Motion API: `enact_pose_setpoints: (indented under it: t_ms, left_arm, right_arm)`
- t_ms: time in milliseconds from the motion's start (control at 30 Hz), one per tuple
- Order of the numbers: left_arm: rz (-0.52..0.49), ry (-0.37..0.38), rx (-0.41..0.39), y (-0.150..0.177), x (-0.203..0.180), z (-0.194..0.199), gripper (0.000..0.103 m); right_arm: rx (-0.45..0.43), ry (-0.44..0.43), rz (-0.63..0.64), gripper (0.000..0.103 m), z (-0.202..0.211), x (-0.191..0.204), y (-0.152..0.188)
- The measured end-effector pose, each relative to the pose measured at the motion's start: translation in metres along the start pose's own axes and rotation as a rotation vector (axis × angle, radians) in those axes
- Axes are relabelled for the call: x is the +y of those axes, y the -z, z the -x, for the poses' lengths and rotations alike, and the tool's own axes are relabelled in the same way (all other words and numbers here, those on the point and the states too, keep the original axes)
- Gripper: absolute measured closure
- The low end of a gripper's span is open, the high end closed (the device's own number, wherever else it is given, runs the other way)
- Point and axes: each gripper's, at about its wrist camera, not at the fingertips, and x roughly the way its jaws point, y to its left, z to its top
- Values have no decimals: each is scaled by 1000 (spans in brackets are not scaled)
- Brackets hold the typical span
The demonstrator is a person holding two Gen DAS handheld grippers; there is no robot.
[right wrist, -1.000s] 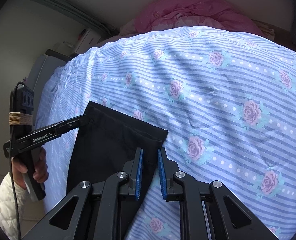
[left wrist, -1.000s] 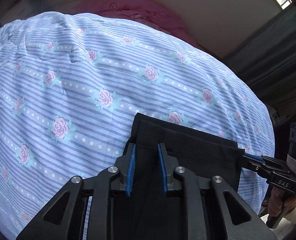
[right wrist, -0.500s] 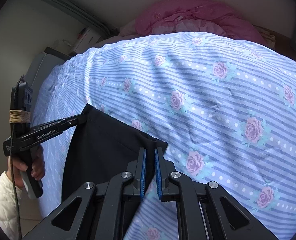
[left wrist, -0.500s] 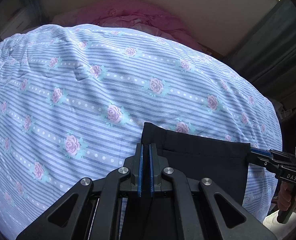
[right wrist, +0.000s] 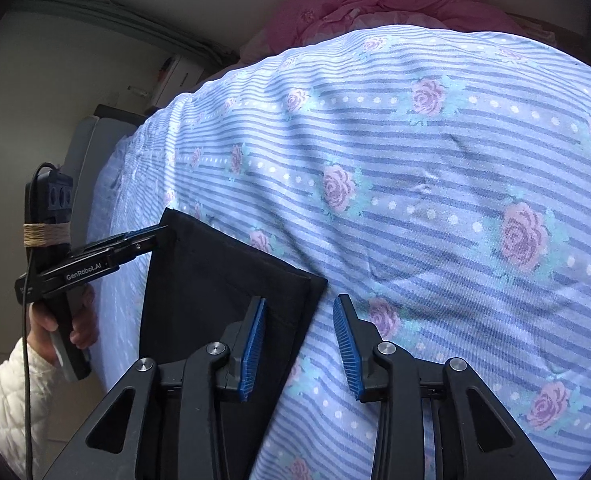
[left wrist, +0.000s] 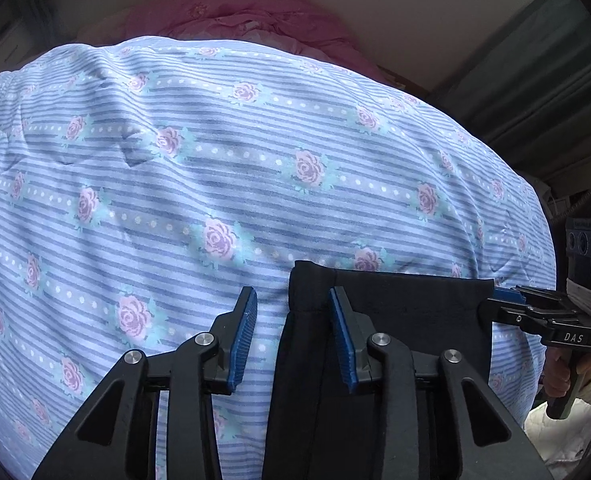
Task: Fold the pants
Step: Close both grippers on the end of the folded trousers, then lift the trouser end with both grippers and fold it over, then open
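My left gripper (left wrist: 293,336) and right gripper (right wrist: 299,342) both have their jaws spread wide, each straddling one far corner of the black pants (left wrist: 395,312), which lie flat at the near edge of the rose-striped bedsheet (left wrist: 255,152), hem end away from me. Neither pad pinches cloth. The risk I see: if I close now, one blue pad sits on the sheet side, so I could pinch sheet together with the pants and drag the bedding along. Stacked layers show at the corner; catching only the top one would split the fold. Uneven lifts would skew the edges, I judge
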Motion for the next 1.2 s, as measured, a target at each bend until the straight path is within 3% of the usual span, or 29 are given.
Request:
enact_pose_setpoints:
  t_ms: [167, 267, 300, 333, 500, 667, 867, 1033, 1200]
  left_arm:
    - [55, 45, 2, -3, 12, -8, 60]
    - [89, 85, -3, -1, 14, -12, 72]
    - [111, 113, 3, -1, 15, -13, 83]
    - [121, 122, 7, -1, 14, -13, 86]
    - [32, 4, 6, -3, -14, 0, 90]
    - [9, 47, -111, 9, -26, 54, 90]
    - [-31, 35, -262, 37, -48, 141, 90]
    - [-44, -16, -348, 88, -54, 218, 90]
    - [-4, -64, -426, 165, -55, 284, 90]
  right_arm:
    - [6, -26, -11, 66, -5, -3, -4]
    - [3, -32, 5, 69, -9, -4, -7]
    - [5, -30, 14, 71, -10, -4, -9]
    - [5, -28, 18, 73, -11, -4, -10]
    - [20, -23, 25, 85, -9, -4, -16]
    - [-24, -24, 84, 90, 32, 23, -17]
    - [-138, 63, 340, 90, 98, 109, 8]
    - [-178, 48, 505, 90, 152, 178, 47]
    - [-170, -4, 669, 90, 188, 240, 107]
